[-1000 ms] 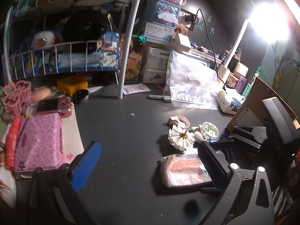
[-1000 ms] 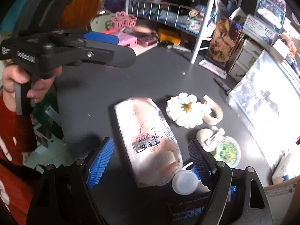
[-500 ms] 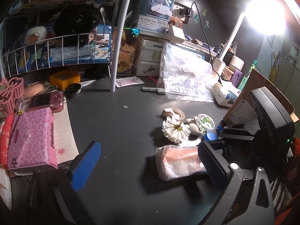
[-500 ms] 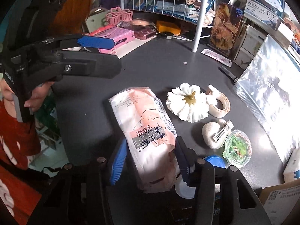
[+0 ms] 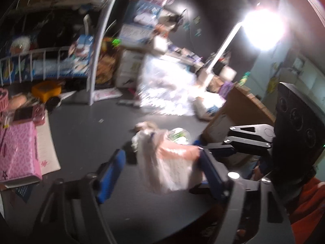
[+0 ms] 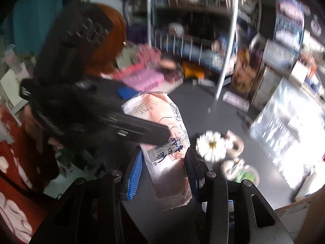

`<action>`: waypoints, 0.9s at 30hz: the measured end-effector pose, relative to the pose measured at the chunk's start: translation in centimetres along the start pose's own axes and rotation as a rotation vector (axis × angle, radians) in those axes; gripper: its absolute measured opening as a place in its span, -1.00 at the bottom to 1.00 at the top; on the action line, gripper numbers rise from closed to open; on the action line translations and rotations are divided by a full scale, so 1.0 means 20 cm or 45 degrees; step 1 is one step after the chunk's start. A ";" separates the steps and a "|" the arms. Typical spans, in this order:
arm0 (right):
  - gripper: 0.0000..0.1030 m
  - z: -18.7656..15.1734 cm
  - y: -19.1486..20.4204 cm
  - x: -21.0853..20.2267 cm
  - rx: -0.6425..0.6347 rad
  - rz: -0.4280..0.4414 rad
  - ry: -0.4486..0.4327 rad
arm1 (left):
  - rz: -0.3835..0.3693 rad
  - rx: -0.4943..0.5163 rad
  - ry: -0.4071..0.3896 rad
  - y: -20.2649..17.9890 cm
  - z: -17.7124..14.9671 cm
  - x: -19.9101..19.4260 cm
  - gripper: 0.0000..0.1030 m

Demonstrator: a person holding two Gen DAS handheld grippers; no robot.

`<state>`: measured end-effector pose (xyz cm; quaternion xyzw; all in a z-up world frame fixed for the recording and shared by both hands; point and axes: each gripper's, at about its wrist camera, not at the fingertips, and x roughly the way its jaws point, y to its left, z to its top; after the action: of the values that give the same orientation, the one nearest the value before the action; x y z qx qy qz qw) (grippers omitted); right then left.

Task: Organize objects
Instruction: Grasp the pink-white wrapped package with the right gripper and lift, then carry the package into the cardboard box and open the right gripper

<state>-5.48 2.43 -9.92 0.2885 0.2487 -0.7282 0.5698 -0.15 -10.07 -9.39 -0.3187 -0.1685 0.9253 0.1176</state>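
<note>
Barely begun: only 1 item in hand. Right gripper (image 6: 162, 174) clamped on the tissue pack (image 6: 162, 138), jaws closing further, raised off the desk (image 6: 199, 105). Left gripper (image 5: 160, 168) closing around its far end, contact unclear. Flower (image 6: 211, 146), tape roll (image 6: 235, 144), green cup (image 6: 247, 174) unsorted near the right edge.

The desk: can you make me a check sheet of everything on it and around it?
Surface: dark desk, crowded.
Job's things: pink tissue pack, lifted off the desk.
Clutter: white flower, tape roll, pink pouch, clear bag.
Grippers: right hand-held gripper closing, pads on the pack; left hand-held gripper closing around it, contact unclear.
Cables: nothing seen clearly.
Surroundings: wire shelf, bright lamp, cardboard box.
</note>
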 end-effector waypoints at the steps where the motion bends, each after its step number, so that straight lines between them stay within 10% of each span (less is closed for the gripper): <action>1: -0.29 0.01 0.02 -0.04 -0.012 -0.023 -0.022 | -0.017 0.006 -0.012 -0.03 0.02 -0.03 0.17; 14: -0.33 0.06 -0.05 -0.65 0.003 -0.346 -0.231 | -0.190 0.260 -0.075 -0.59 0.43 -0.04 -0.30; 27: -0.34 -0.26 -0.51 -1.03 0.323 -0.545 -0.123 | -0.402 0.331 0.254 -1.05 0.64 0.60 -0.43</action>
<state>-10.87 22.46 1.20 0.2635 0.1833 -0.8705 0.3731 -15.12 10.12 1.60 -0.3605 -0.0834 0.8732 0.3171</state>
